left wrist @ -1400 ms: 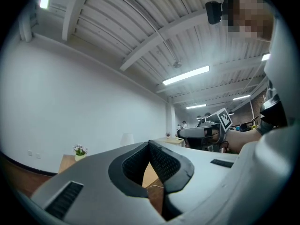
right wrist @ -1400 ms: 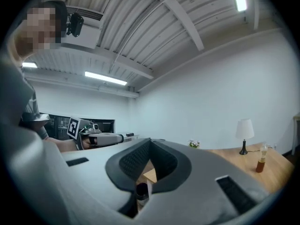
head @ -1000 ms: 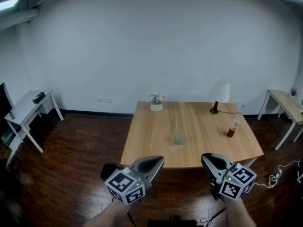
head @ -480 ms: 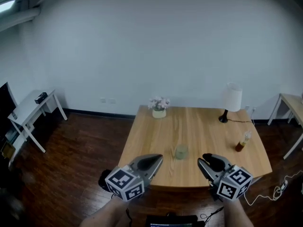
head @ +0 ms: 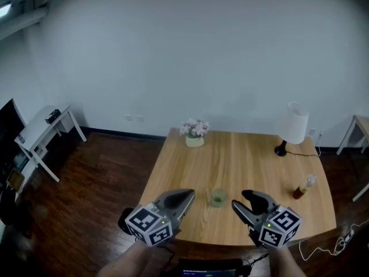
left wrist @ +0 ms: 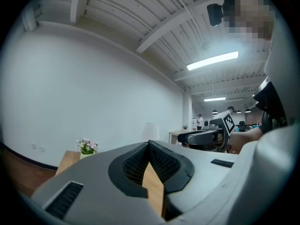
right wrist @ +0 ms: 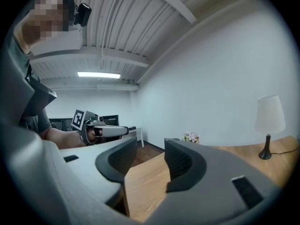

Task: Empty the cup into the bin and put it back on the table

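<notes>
A small clear greenish cup [head: 218,197] stands on the wooden table [head: 242,154] near its front edge. It sits between my two grippers and a little beyond their tips, and neither touches it. My left gripper [head: 187,196] is shut with nothing in it; in the left gripper view its jaws [left wrist: 149,146] meet at the tip. The jaws of my right gripper [head: 241,199] are opening, and in the right gripper view only bare tabletop shows in the gap [right wrist: 150,156]. Neither gripper view shows the cup.
On the table stand a flower pot [head: 194,133] at the back, a white lamp [head: 293,126] at the back right and a brown bottle [head: 304,186] at the right. A dark object [head: 122,222] lies on the floor, mostly hidden behind the left gripper. A white side table [head: 43,126] stands far left.
The view has closed in on the table, and both grippers now reach over its front edge beside the cup. The right gripper's jaws have parted.
</notes>
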{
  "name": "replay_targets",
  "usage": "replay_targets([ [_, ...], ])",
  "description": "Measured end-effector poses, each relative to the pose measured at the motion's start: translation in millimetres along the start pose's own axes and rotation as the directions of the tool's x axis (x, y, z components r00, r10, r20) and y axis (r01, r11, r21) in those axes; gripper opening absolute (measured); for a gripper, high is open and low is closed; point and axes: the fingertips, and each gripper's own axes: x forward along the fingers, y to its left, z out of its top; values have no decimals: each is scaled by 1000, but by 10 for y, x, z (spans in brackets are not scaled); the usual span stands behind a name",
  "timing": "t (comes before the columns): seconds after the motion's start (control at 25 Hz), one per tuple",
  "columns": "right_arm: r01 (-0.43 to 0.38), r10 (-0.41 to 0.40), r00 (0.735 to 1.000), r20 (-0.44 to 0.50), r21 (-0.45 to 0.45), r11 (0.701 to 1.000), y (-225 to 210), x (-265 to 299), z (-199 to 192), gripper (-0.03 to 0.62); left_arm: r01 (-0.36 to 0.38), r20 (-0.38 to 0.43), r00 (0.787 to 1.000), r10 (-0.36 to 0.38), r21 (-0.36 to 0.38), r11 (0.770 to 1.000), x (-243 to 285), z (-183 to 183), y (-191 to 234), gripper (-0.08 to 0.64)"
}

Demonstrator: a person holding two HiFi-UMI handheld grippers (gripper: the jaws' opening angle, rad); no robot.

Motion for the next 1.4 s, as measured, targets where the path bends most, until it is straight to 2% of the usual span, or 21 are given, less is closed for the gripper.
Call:
replay_targets([
  [0.12,-3,3,1000,-20,0,1000,-138,119,-91,255,-20,-17,1000,20,-20,1000,95,-118,122,-6],
  [0.32,30,-30,998,-63,8,1000,-378,327,-305,255,-9,-56,998,7,-42,999,250,-335,271,-6],
  [0.36,36,-36,996,-78,10,999,-420,365,-373,262,-12,-61,998,9,-48,999,270,-380,310,-6],
  [0.4,41,-39,995,-94,12,999,-467,404,-437,303,-20,-64,998,16,-54,998,291,-423,359,-6],
  [0.56,61,-57,987,-151,17,998,-656,562,-685,310,-53,-97,994,45,-83,995,356,-665,560,-6],
  [0.76,78,-71,974,-217,24,997,-848,755,-1071,312,-78,-171,984,56,-121,990,437,-1077,704,-6],
  [0.8,79,-70,971,-227,32,996,-880,793,-1145,349,-90,-184,981,67,-119,989,457,-1161,736,-6],
  [0.88,81,-68,965,-252,41,996,-929,874,-1302,360,-122,-211,973,96,-114,986,486,-1338,825,-6],
  [1.12,90,-73,945,-318,39,995,-1037,1048,-1726,360,-192,-263,955,139,-190,963,510,-1806,1038,-6],
  [1.2,91,-71,938,-340,42,995,-1059,1081,-1858,366,-203,-279,950,144,-197,959,497,-1927,1064,-6],
  [1.24,89,-69,933,-353,42,995,-1072,1095,-1924,414,-207,-289,946,145,-197,958,498,-1997,1074,-6],
  [1.4,78,-60,920,-387,29,997,-1123,1148,-2140,422,-228,-320,934,160,-188,955,519,-2257,1138,-6],
])
